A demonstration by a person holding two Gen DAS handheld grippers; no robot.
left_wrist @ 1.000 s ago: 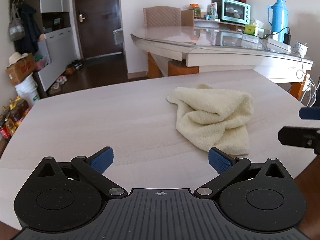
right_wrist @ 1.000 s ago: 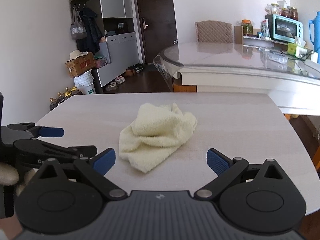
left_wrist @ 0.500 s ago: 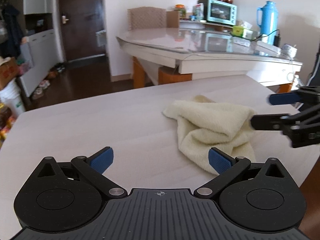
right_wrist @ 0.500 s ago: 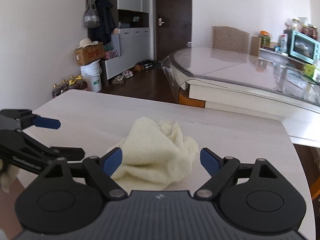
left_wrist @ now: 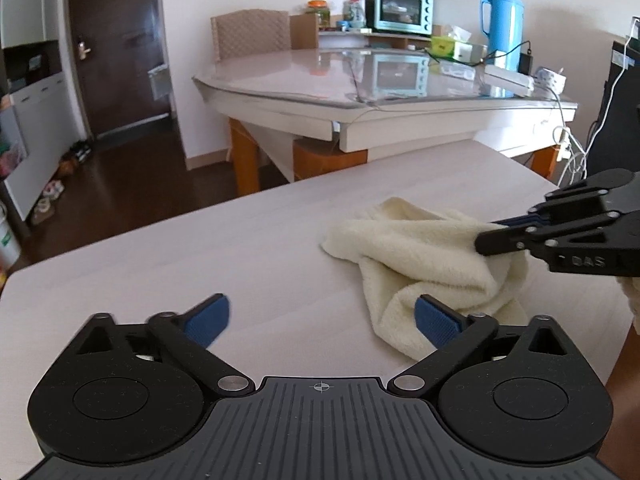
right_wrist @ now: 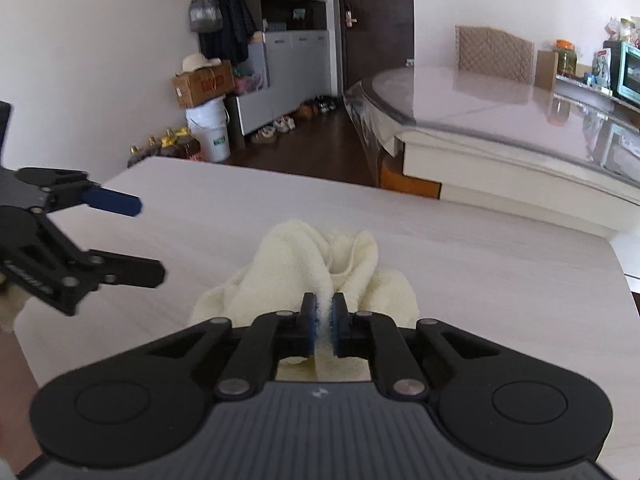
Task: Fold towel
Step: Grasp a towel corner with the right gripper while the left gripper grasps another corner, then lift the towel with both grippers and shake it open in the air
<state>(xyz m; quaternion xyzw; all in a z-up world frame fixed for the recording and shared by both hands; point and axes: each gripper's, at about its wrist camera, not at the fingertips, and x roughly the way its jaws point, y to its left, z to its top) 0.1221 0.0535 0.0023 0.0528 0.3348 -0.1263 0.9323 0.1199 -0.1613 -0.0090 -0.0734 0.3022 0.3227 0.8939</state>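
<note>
Towel: the cream towel point(left_wrist: 424, 256) lies crumpled in a loose heap on the pale wooden table point(left_wrist: 200, 252), toward the right edge of the table as the left wrist view shows it. One corner of it points toward the far edge.

Right gripper: the right gripper point(right_wrist: 324, 322) has its two blue pads pressed together on a raised fold of the towel point(right_wrist: 304, 264); a thin strip of cream cloth shows between the pads. In the left wrist view the same gripper point(left_wrist: 490, 236) comes in from the right side and its tips meet the top of the heap.

Left gripper: the left gripper point(left_wrist: 320, 318) is spread wide and holds nothing. Its right pad point(left_wrist: 434, 320) is just beside the near edge of the towel; I cannot tell if it touches. Its left pad point(left_wrist: 208, 320) is over bare table. In the right wrist view the left gripper point(right_wrist: 148, 236) stands left of the towel and apart from it.

Background: a second table with a glass top point(left_wrist: 360, 76) stands behind, and it carries a teal oven point(left_wrist: 404, 10) and a blue thermos point(left_wrist: 502, 26).
</note>
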